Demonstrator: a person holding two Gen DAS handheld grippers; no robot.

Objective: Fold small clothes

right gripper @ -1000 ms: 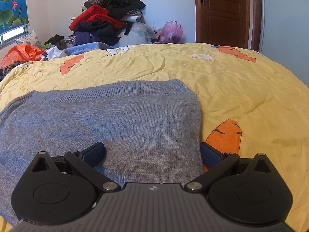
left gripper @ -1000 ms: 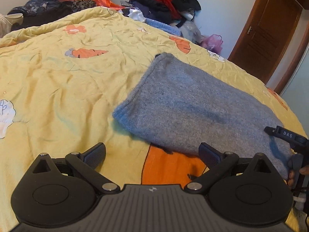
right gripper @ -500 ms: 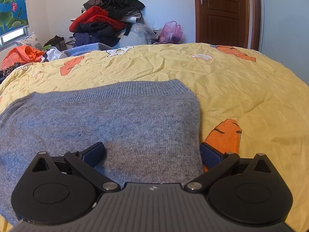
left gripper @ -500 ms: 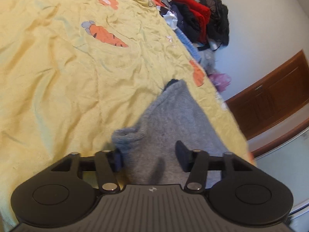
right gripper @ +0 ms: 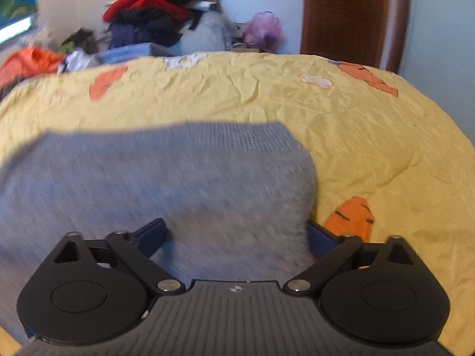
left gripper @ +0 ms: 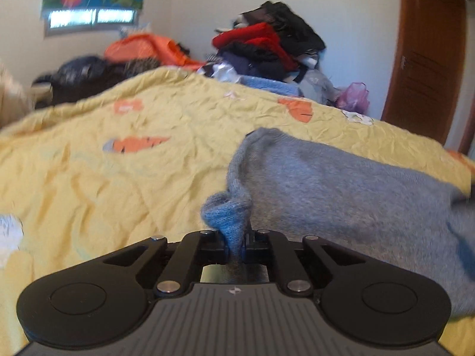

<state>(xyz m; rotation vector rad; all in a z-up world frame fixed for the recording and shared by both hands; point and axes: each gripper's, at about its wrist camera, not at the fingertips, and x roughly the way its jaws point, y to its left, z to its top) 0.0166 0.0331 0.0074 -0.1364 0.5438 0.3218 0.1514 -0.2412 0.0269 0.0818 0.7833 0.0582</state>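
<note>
A grey knit sweater [left gripper: 341, 184] lies folded on the yellow carrot-print bedspread [left gripper: 104, 178]. My left gripper [left gripper: 237, 240] is shut on the sweater's near left corner, which bunches up between the jaws. In the right wrist view the same sweater [right gripper: 166, 178] spreads in front, blurred. My right gripper [right gripper: 237, 237] is open, its jaws wide apart over the sweater's near right edge, with nothing held.
A pile of red, black and blue clothes [left gripper: 267, 47] sits beyond the far edge of the bed, with orange clothing [left gripper: 142, 47] to its left. A brown door [right gripper: 344, 14] stands at the back right. A pink bag [right gripper: 262, 29] lies near it.
My left gripper moved onto the sweater's left corner and closed on it. The right view rose slightly; the right gripper stayed open.
</note>
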